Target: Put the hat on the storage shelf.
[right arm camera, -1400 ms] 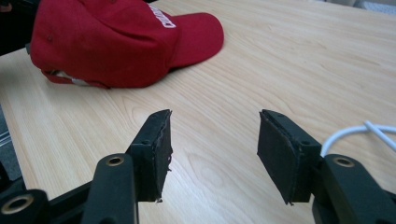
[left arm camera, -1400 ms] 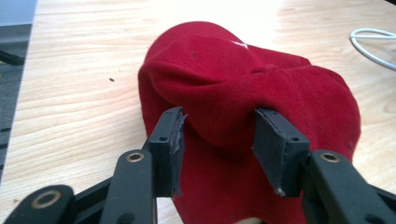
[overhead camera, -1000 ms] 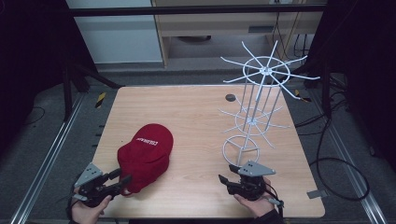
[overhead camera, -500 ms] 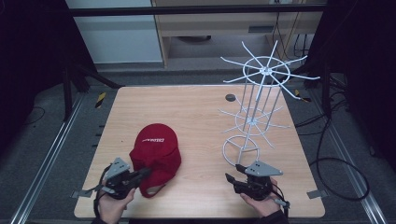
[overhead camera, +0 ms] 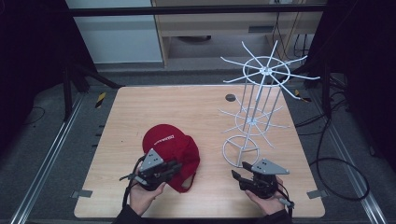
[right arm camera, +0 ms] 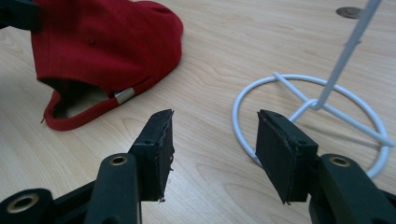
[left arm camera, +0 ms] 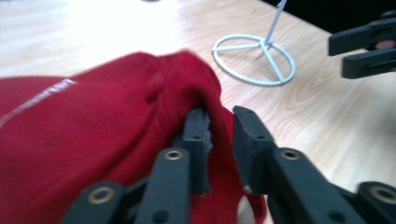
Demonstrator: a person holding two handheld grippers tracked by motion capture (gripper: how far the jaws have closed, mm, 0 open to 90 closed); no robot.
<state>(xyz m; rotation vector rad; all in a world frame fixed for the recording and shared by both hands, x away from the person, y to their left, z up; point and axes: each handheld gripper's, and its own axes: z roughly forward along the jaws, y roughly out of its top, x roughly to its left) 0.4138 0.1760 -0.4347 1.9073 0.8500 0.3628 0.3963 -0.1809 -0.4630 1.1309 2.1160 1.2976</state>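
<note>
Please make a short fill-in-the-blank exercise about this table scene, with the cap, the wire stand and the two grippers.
1. The cap lying on the table is ____ in colour.
2. The left gripper has a fold of the ____ between its pads.
3. The white wire stand rests on a base shaped like a ____.
4. The right gripper has jaws that stand ____, with nothing between them.

Missing words: red; cap; ring; open
</note>
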